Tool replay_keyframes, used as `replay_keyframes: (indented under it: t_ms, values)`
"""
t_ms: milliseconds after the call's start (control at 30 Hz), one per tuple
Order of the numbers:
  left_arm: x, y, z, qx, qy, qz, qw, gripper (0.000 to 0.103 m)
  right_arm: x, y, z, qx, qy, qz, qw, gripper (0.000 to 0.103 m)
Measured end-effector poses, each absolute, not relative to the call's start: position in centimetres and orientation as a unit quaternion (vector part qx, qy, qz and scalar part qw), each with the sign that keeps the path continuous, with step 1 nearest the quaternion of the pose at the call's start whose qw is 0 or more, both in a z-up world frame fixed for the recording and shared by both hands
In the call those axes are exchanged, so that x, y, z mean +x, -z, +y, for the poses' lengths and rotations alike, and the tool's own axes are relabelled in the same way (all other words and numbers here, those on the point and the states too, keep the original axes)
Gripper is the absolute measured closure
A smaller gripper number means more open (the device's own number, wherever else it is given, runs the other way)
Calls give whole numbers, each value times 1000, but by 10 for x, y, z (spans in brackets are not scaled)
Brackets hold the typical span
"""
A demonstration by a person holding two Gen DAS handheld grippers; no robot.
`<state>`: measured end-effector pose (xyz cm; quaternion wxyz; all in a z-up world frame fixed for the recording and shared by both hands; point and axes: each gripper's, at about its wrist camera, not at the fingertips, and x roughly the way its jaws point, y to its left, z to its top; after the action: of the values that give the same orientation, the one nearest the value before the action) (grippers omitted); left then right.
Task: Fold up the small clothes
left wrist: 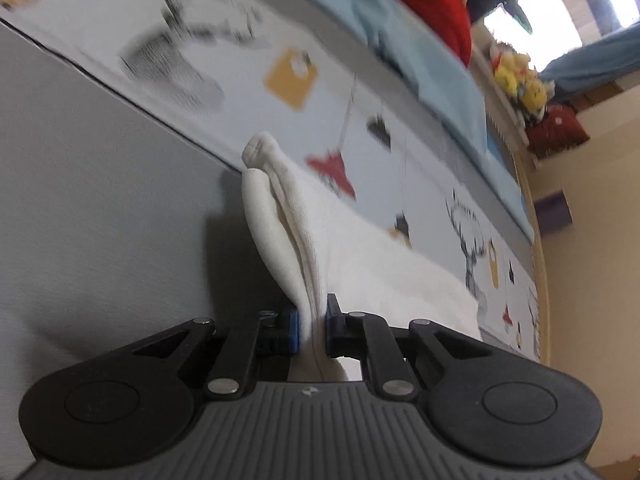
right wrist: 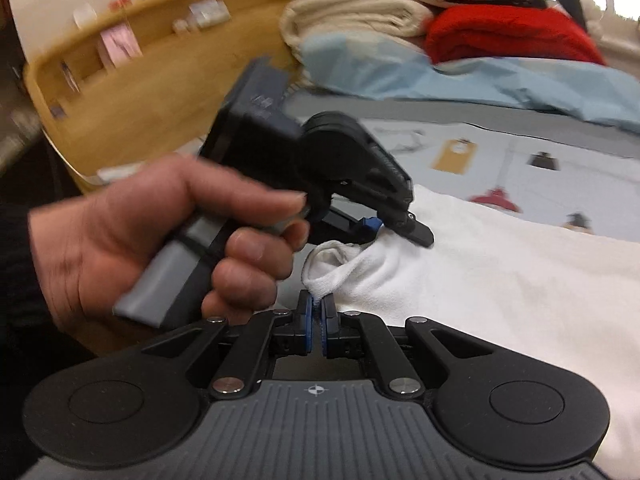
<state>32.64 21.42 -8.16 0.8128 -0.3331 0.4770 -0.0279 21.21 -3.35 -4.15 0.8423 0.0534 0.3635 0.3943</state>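
Right now my left gripper (left wrist: 312, 330) has its blue-padded jaws drawn in tight on a fold of the white garment (left wrist: 304, 236); from its own camera the cloth rises as a bunched ridge from between the pads and runs away across the patterned bedsheet (left wrist: 248, 112). From the right wrist camera I see that same left gripper (right wrist: 394, 229) held in a person's hand (right wrist: 160, 236), its tips nipping the garment near a cuff-like opening at the cloth's near end.

My right gripper (right wrist: 318, 312) has its jaws all but pressed together, with only a sliver between the blue pads. A corner of the white garment's (right wrist: 460, 280) ribbed edge sits right at the tips and looks pinched between them.

That garment lies spread over the bed to the right of both tools, on the sheet printed with deer and small coloured shapes. Behind it I can make out a light blue blanket (right wrist: 440, 74), a red folded item (right wrist: 512, 36) and cream folded linens (right wrist: 352, 16), with a curved wooden bed rail (right wrist: 132, 92) to the left. Both views are somewhat blurred.
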Motion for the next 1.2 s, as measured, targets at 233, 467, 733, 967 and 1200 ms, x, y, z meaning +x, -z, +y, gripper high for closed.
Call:
replay_keyframes:
  t_ms: [233,467,733,967,1200]
  values:
    - [302,37,190,-317,29,431,844,91,207,22,-69,120,-385,353,844,100]
    - [327,16,79,-299,109,393,863,91,202,4,-178,157,-300,331,881,100]
    - [350,21,-45,-288,202,382,855,92,196,15,-305,181,-130,347,911,100]
    - [351,24,-51,-278,224,395,847,76,209,75,-350,149,48,486,860,103]
    - [344,47,-24,-203,221,466,832,76,222,85,-365,241,17,442,864,85]
